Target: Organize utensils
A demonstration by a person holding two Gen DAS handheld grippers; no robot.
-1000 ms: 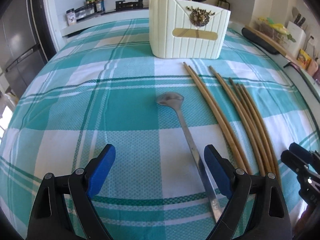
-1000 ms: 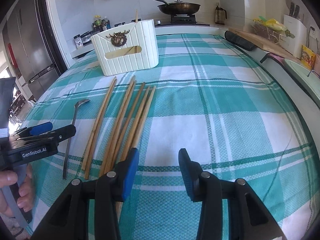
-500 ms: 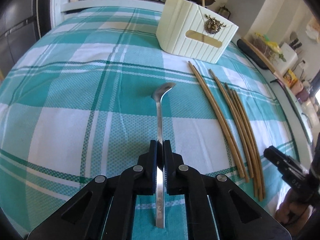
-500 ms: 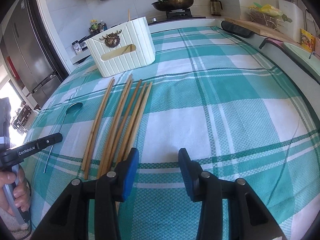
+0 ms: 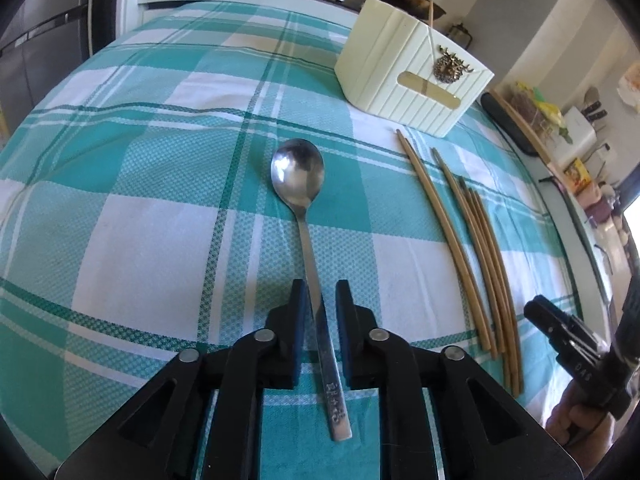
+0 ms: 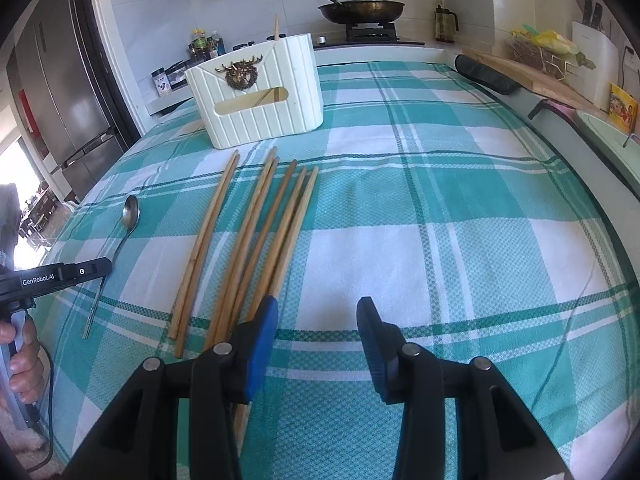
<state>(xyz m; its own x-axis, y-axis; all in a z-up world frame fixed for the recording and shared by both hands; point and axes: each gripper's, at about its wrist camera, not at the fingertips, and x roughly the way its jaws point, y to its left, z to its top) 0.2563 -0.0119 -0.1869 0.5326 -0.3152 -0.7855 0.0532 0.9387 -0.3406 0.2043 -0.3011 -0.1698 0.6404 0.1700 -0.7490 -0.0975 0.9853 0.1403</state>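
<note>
A metal spoon point(image 5: 304, 208) lies bowl-up on the checked cloth, seen also in the right wrist view point(image 6: 120, 236). My left gripper point(image 5: 320, 292) has its jaws closed around the spoon's handle, which runs on back between the fingers. Several wooden chopsticks point(image 5: 476, 248) lie side by side to the right of the spoon. In the right wrist view they point(image 6: 256, 240) lie just ahead of my right gripper point(image 6: 316, 312), which is open and empty above their near ends. The cream utensil holder point(image 5: 412, 76) stands beyond, with a chopstick in it point(image 6: 276, 28).
The teal and white checked tablecloth point(image 6: 440, 208) covers the table. A stove with a pan point(image 6: 360, 8) stands behind the holder. A fridge point(image 6: 60, 92) is at the left, and a counter with a knife block point(image 6: 592, 64) at the right.
The left gripper, open a second ago, closed on the spoon's handle; the spoon has since turned bowl-up in the jaws. The right gripper has stayed open over the chopsticks.
</note>
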